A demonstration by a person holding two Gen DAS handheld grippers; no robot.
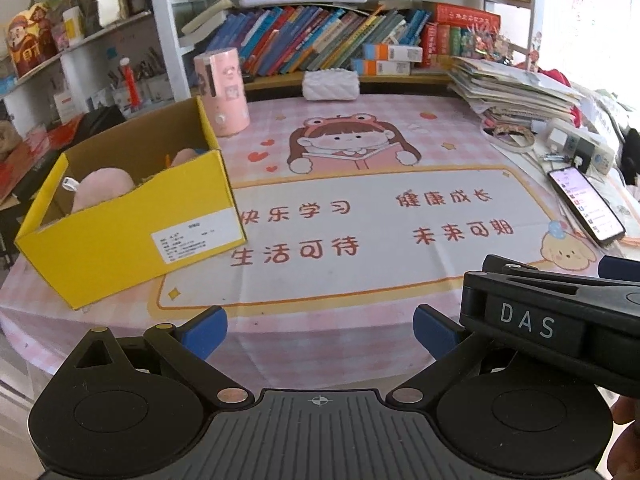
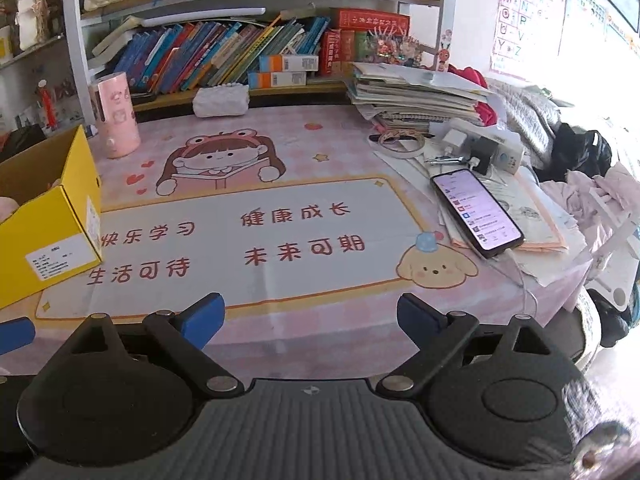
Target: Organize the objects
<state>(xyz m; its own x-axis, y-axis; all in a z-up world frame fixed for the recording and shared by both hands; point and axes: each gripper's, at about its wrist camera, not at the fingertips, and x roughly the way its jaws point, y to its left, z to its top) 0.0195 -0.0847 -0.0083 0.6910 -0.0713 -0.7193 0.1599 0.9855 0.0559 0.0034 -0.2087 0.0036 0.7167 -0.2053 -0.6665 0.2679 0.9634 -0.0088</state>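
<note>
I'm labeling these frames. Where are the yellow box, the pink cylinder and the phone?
yellow box (image 1: 120, 248): left wrist view, front wall.
pink cylinder (image 1: 224, 92): left wrist view, side wall.
phone (image 2: 476, 212): right wrist view, lit screen.

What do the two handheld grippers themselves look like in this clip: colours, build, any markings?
Both match: matte black bodies with a ribbed centre plate, round discs on either side, linkage arms with metal pivot pins and blue finger pads. The left gripper has a small crosshair mark on its plate. The right gripper carries pale "DAS" lettering on its side, readable in the left wrist view. No cables or sleeves are visible.
</note>
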